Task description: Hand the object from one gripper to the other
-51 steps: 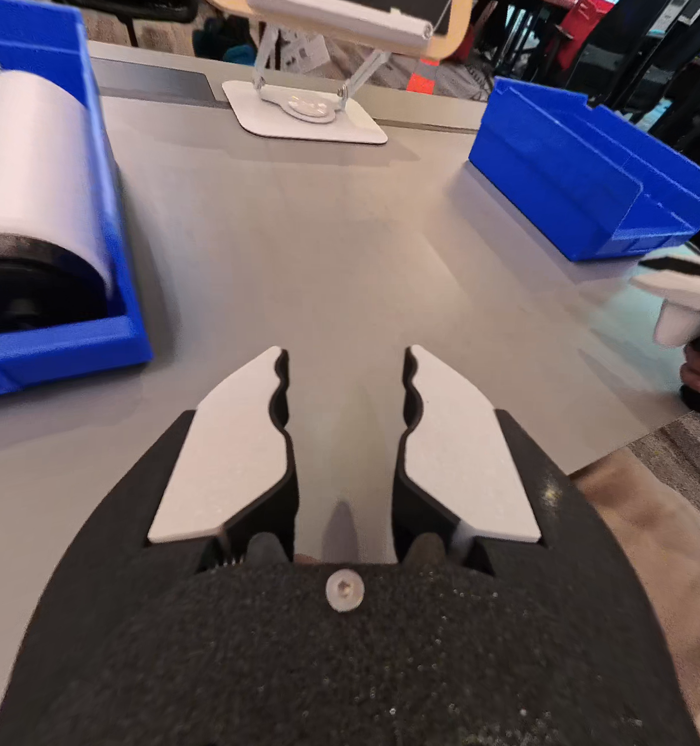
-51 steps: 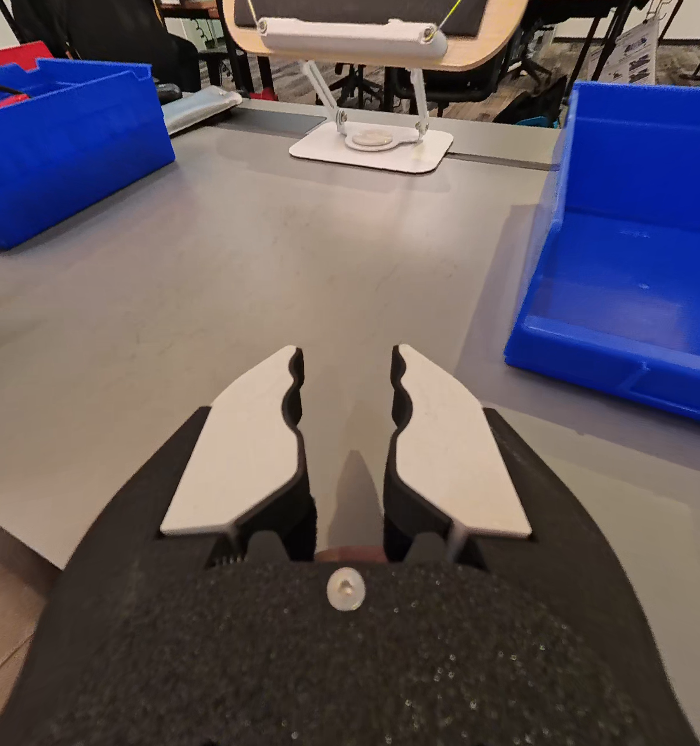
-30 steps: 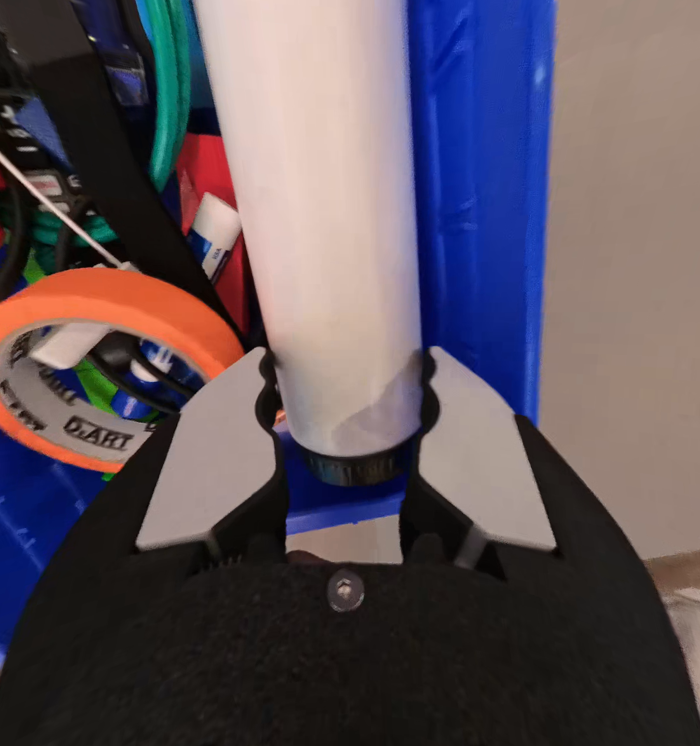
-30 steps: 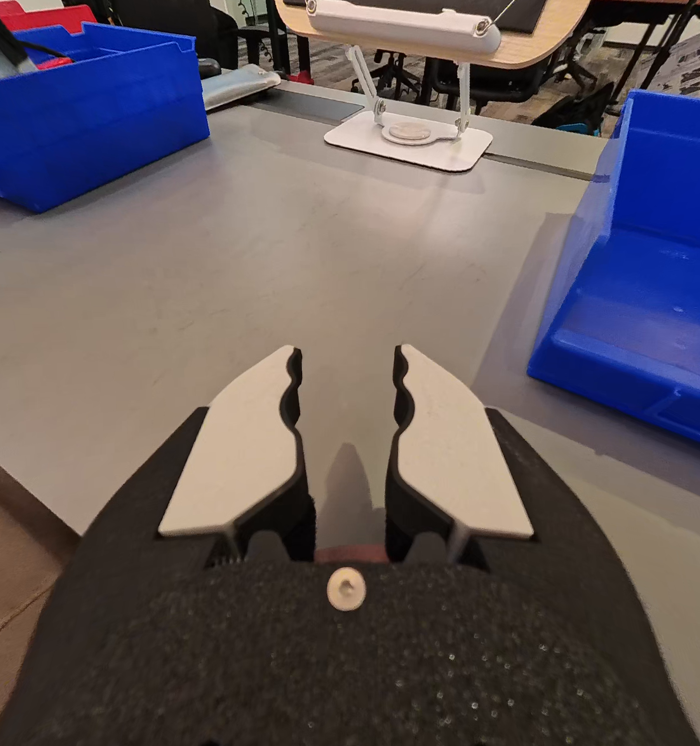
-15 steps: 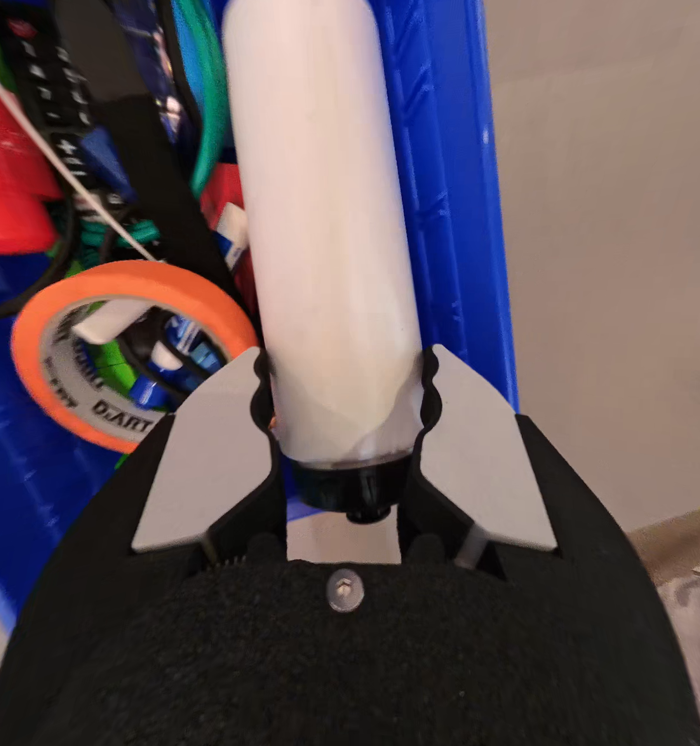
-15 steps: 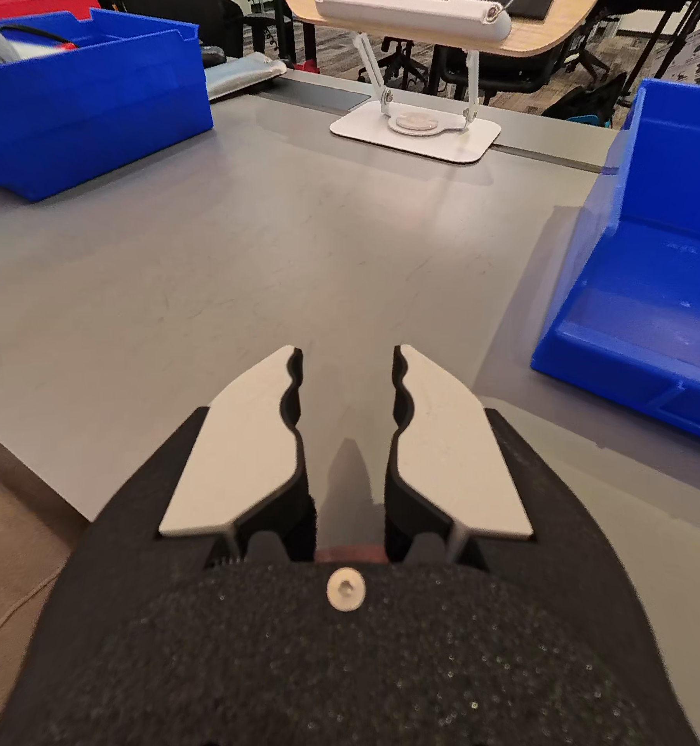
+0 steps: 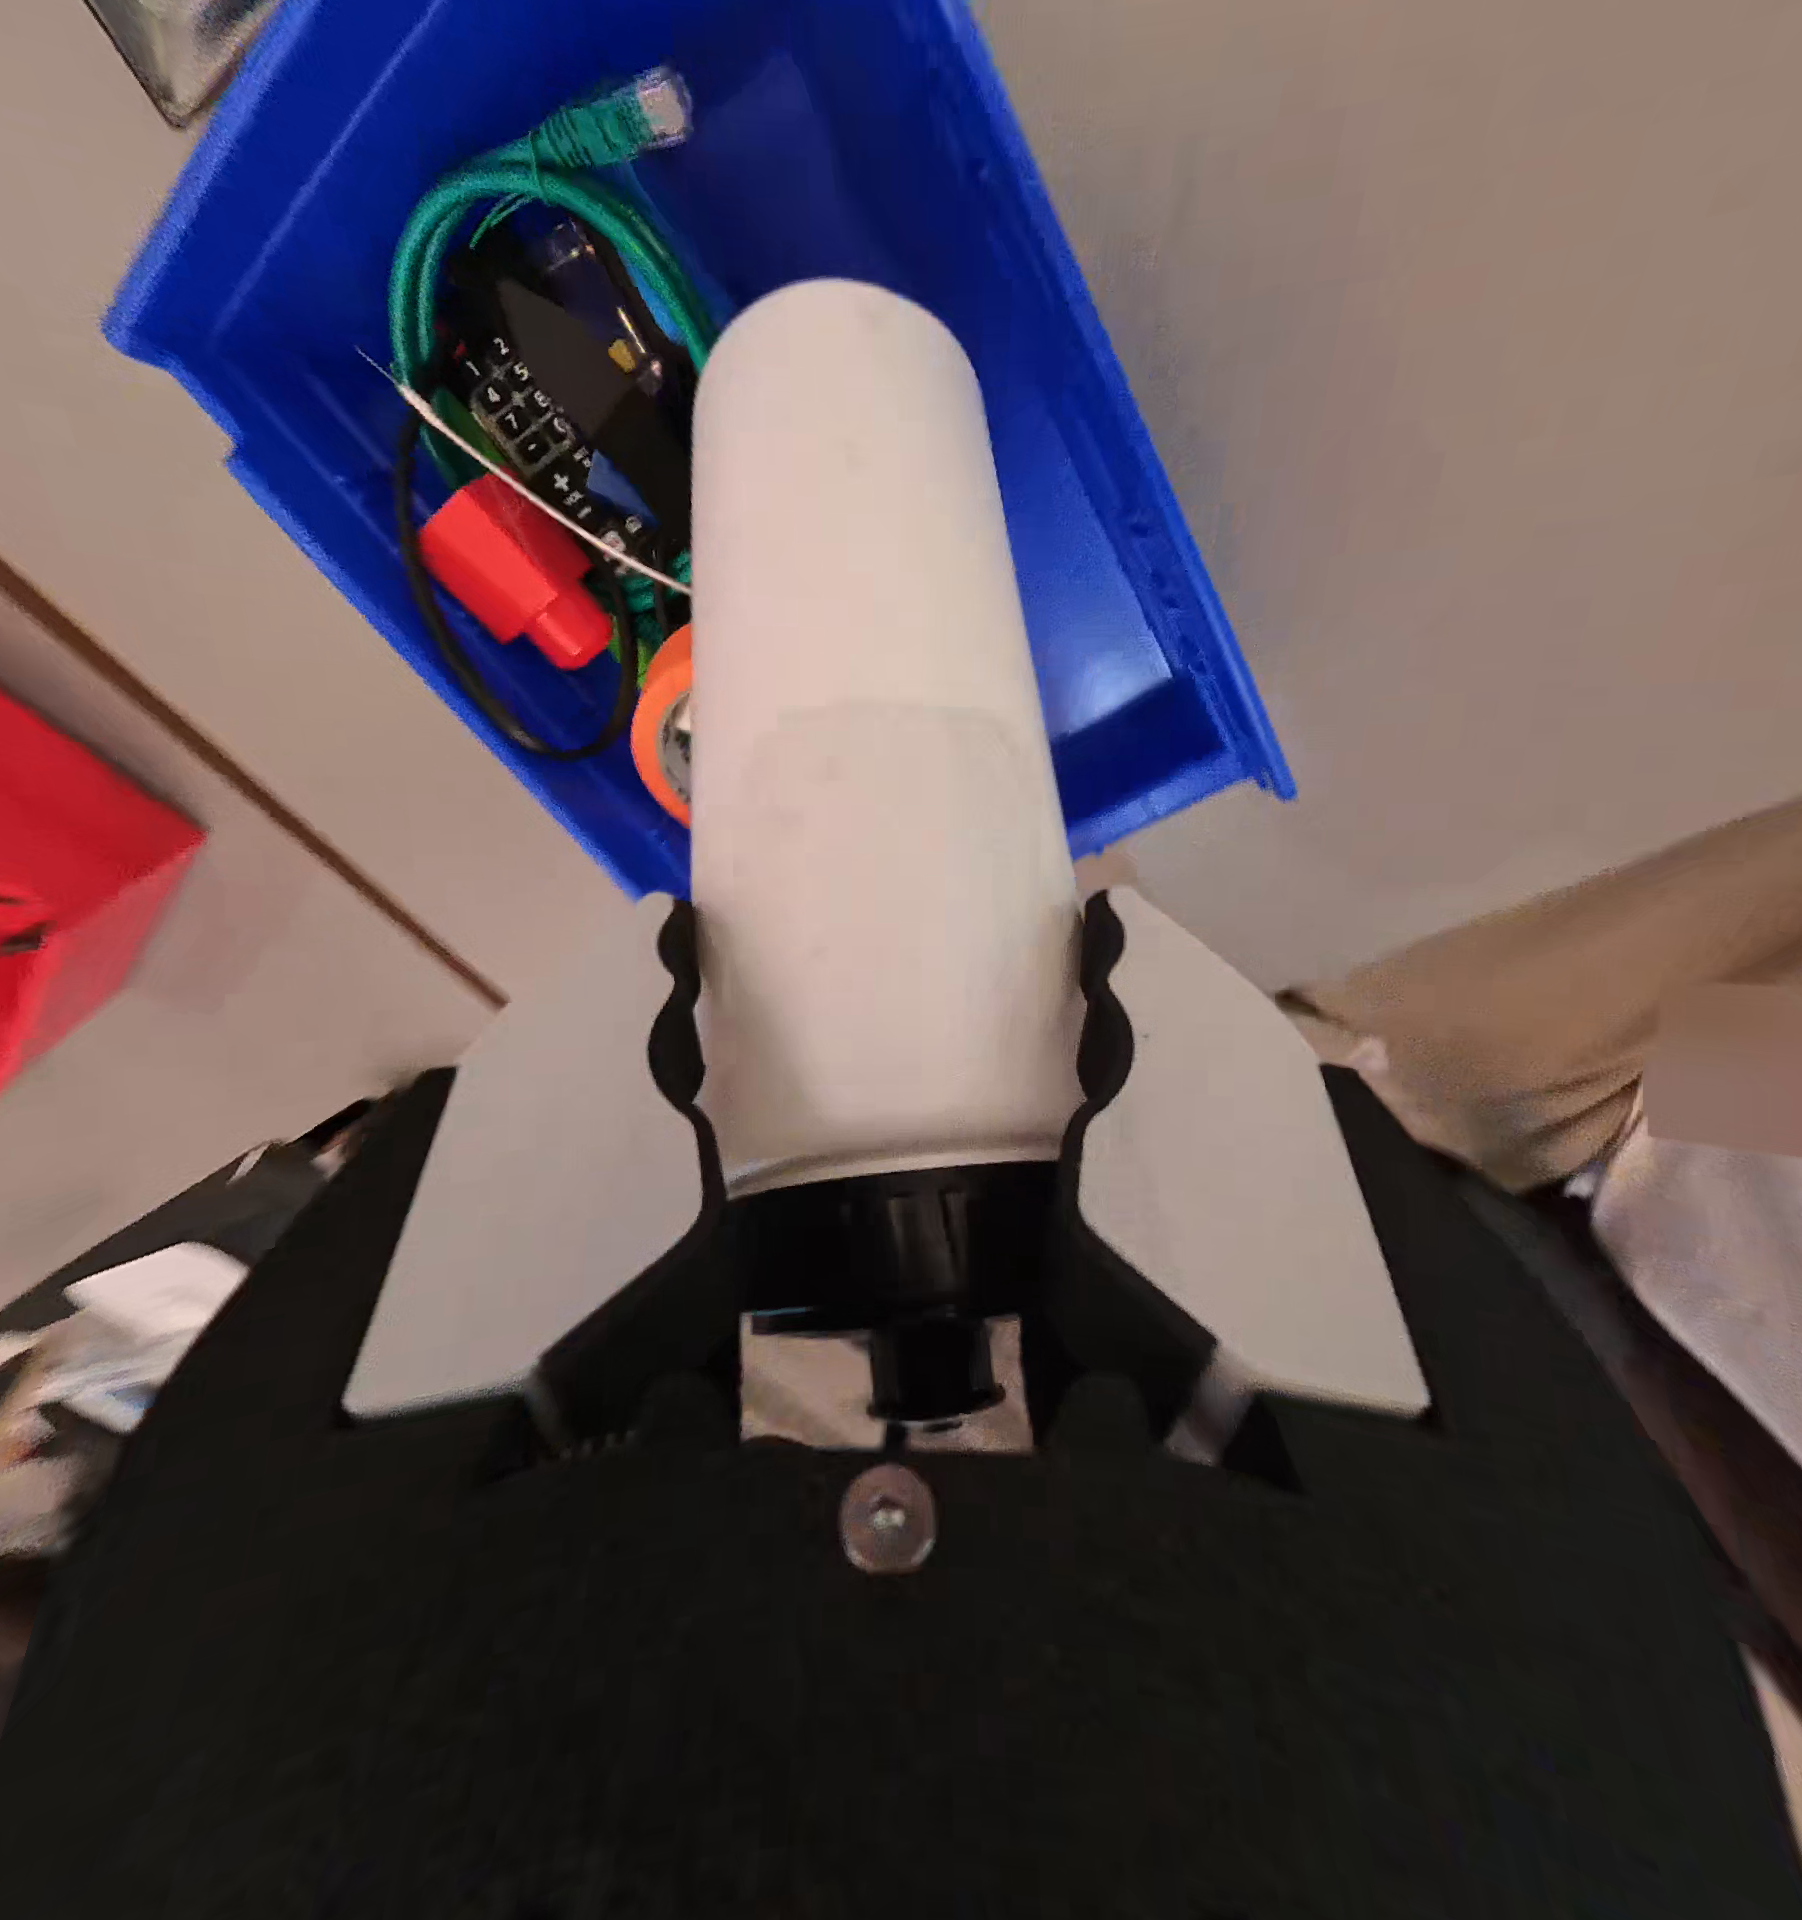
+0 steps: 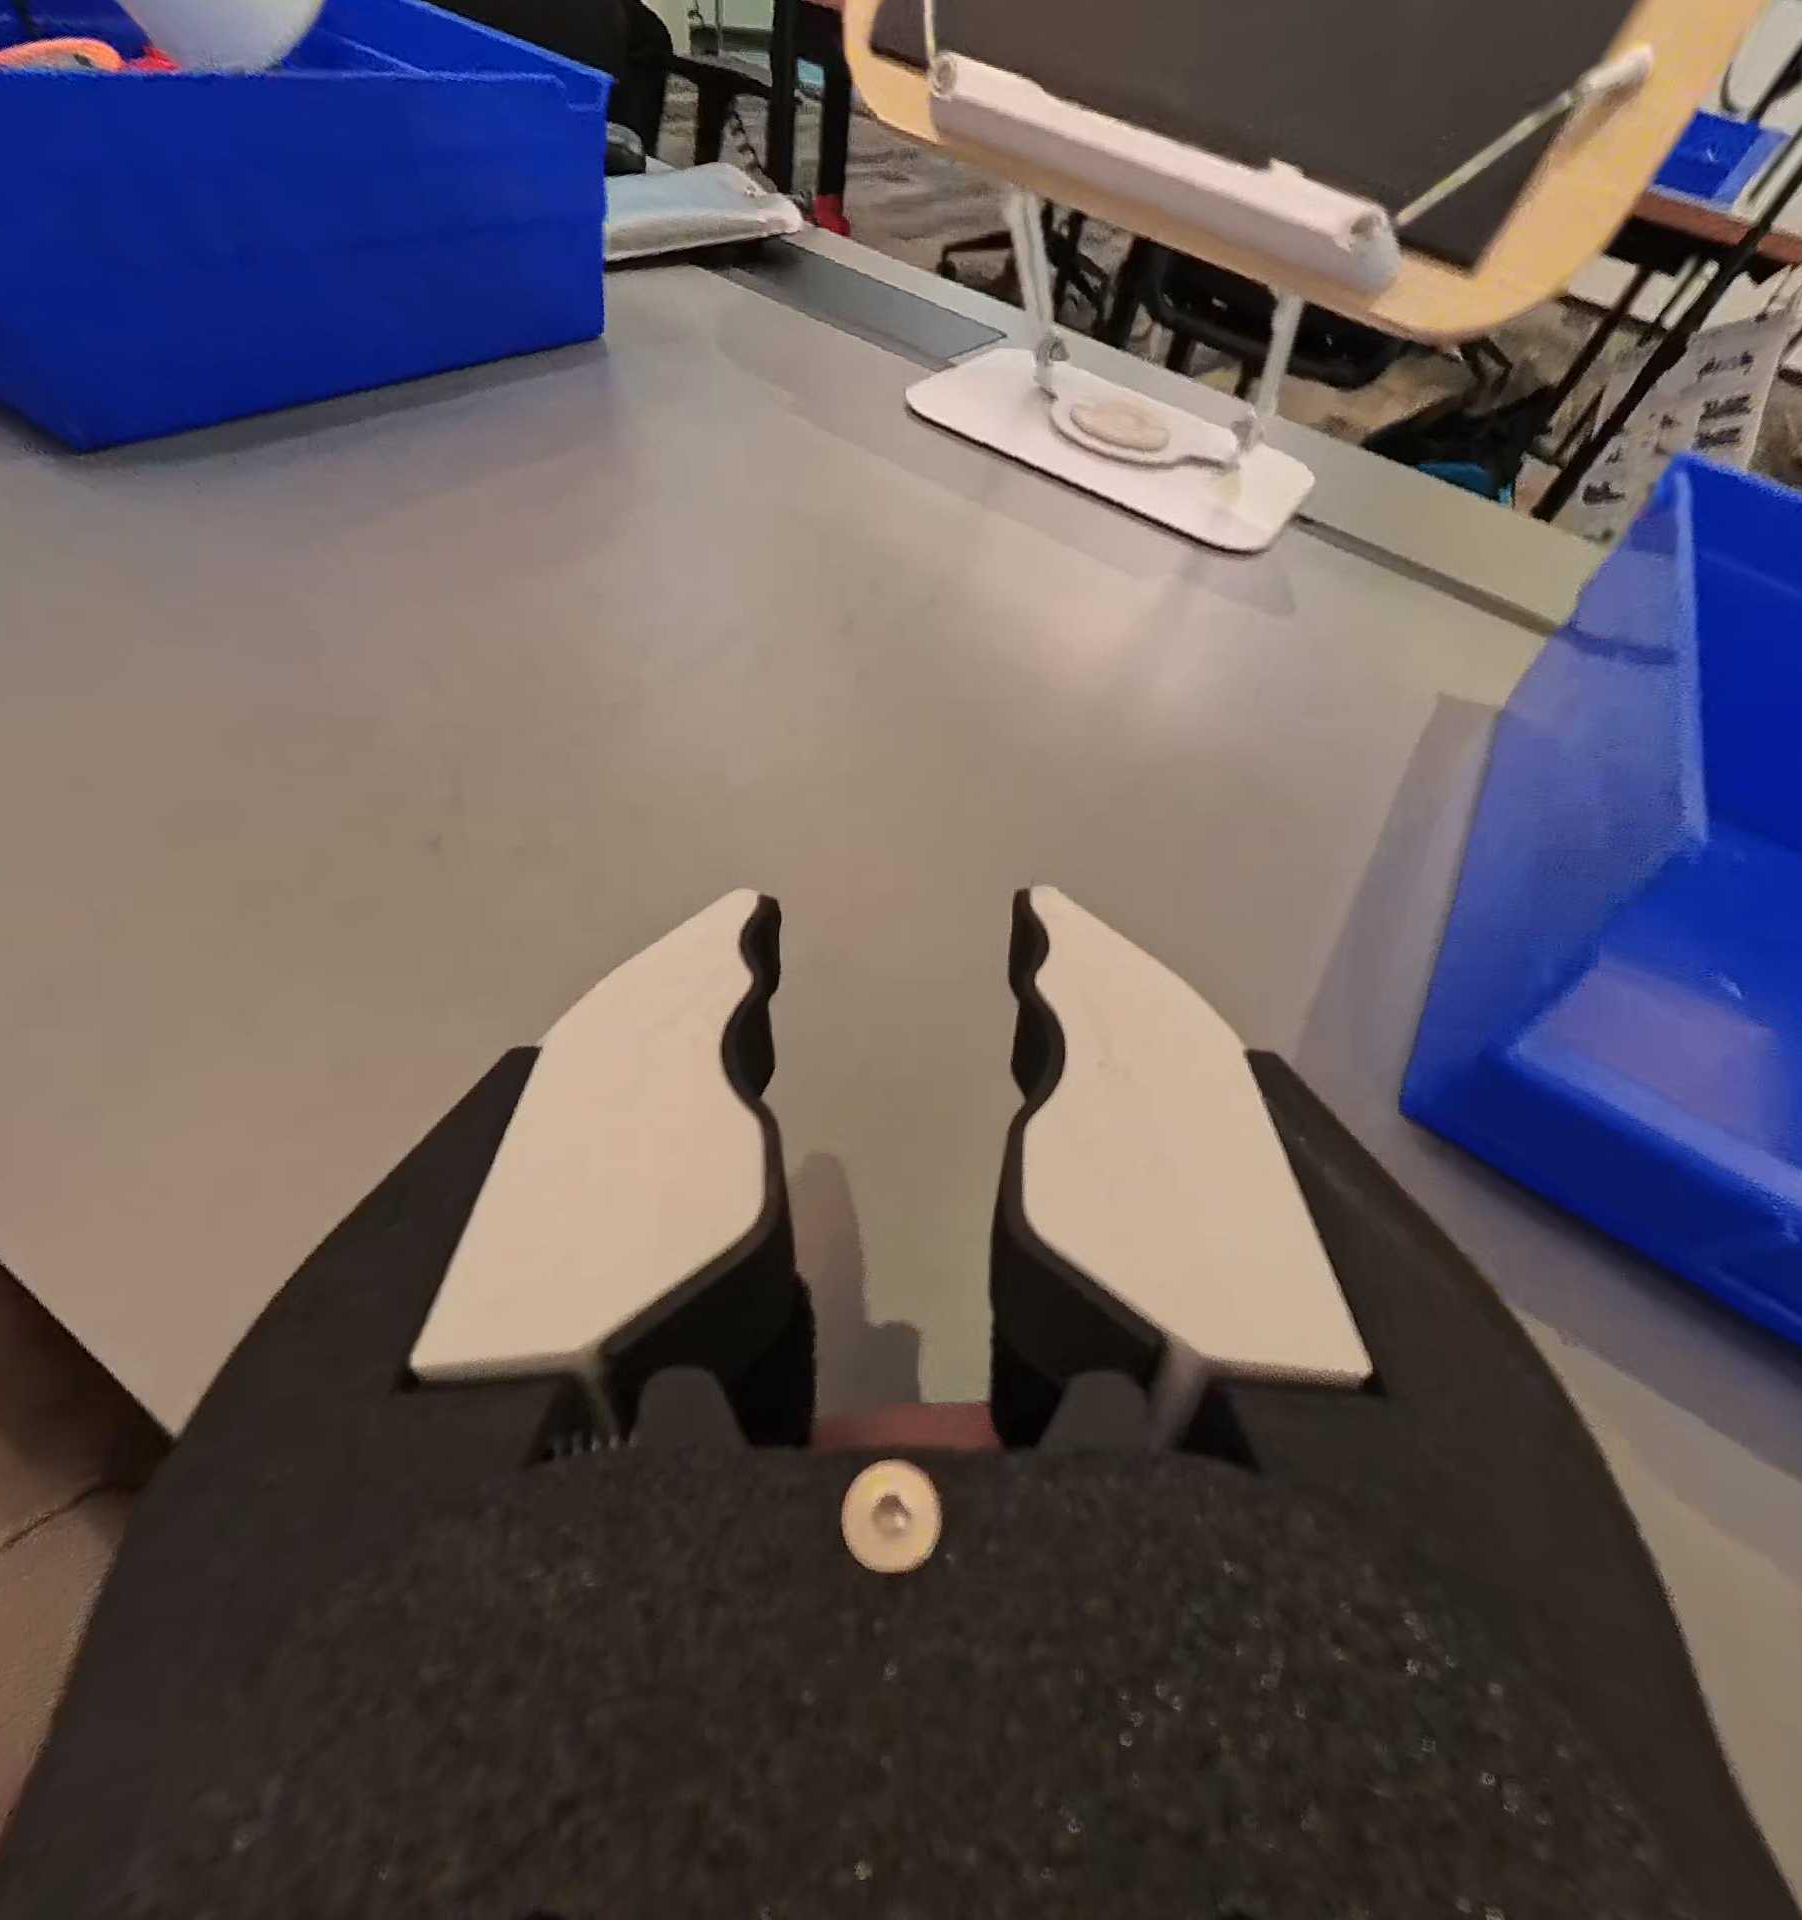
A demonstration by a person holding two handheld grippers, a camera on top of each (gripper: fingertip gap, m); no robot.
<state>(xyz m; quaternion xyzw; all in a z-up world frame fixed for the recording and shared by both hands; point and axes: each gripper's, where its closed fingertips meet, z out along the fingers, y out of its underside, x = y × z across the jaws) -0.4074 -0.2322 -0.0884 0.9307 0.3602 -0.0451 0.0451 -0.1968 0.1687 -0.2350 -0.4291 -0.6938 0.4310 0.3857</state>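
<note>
I work in an office-type lab or test area. My bench is a grey table (image 8: 461, 727) carrying blue plastic bins (image 8: 253, 229). One bin (image 7: 1032, 312) holds mixed hardware: a green network cable (image 7: 523, 177), a keypad (image 7: 523, 416), a red block (image 7: 502, 561) and orange tape (image 7: 663, 717). A tablet on a white stand (image 8: 1105, 436) sits at the table's far edge. Behind it I see carpet and chair legs (image 8: 1167, 301).
</note>
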